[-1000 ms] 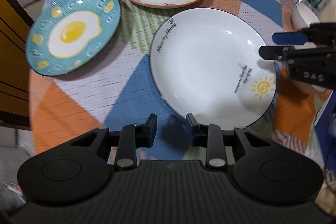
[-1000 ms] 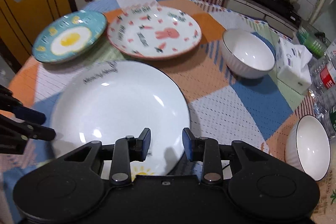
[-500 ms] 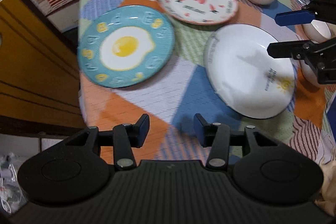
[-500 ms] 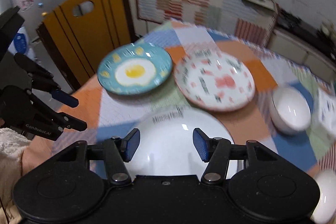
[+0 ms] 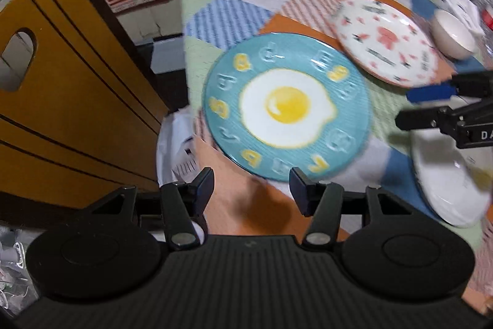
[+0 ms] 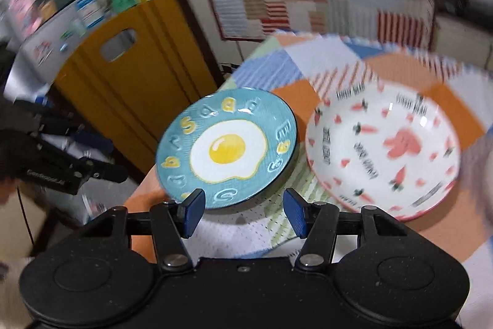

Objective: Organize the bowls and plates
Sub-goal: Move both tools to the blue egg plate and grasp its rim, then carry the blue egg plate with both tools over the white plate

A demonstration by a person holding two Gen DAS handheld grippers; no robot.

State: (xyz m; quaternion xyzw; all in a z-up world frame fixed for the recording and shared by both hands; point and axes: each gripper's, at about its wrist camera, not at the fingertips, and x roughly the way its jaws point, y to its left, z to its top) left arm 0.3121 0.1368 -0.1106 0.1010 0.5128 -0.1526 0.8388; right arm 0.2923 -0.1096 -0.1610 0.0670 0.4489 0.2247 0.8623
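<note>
Three plates and one bowl counted; both grippers empty over the patchwork table.

Left wrist view: left gripper (image 5: 252, 186) has its jaws opening, nothing between them, over the near left table edge. Three plates: blue egg plate (image 5: 286, 107) at centre, carrot plate (image 5: 385, 40) to the far right, white plate (image 5: 446, 174) at the near right. One bowl (image 5: 451, 34) sits far right beside the carrot plate. A second ago the white plate filled the centre; the egg plate is there now. Right gripper (image 5: 409, 107) reaches in from the right.

Right wrist view: right gripper (image 6: 243, 213) is parted, released, empty. Two plates: egg plate (image 6: 226, 148) just beyond the fingertips, carrot plate (image 6: 382, 150) to its right, apart. Earlier the white plate lay under these jaws and two bowls showed. Left gripper (image 6: 101, 156) appears at far left, blurred.
</note>
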